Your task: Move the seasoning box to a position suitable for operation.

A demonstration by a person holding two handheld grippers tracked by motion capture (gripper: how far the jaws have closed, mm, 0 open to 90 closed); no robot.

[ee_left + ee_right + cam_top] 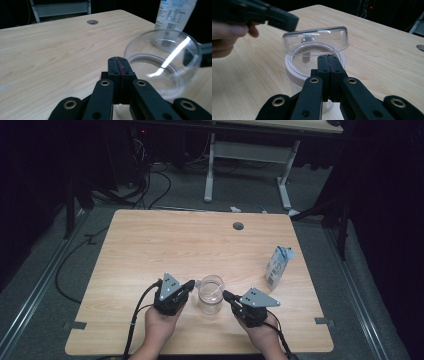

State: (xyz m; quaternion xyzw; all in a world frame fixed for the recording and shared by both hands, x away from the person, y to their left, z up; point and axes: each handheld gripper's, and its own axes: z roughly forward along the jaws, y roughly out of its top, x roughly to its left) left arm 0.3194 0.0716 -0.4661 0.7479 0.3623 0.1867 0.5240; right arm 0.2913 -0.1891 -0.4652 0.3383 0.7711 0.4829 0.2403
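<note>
Two grippers flank a clear jar (210, 295) near the front middle of the table (150, 245). Left gripper (192, 283): jaws pressed together, empty, tip just beside the jar's rim. Right gripper (226, 295): jaws likewise closed, holding nothing, close to the jar's other side. Carton (278, 266) stands well apart, right.

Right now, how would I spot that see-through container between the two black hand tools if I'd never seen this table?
Start at the wooden table and look to its near edge, where the left gripper and right gripper point at each other. Between them stands the clear jar. Unlike the printed white-and-blue carton farther right, it is transparent and round, with a domed clear lid above a pale ring.
</note>
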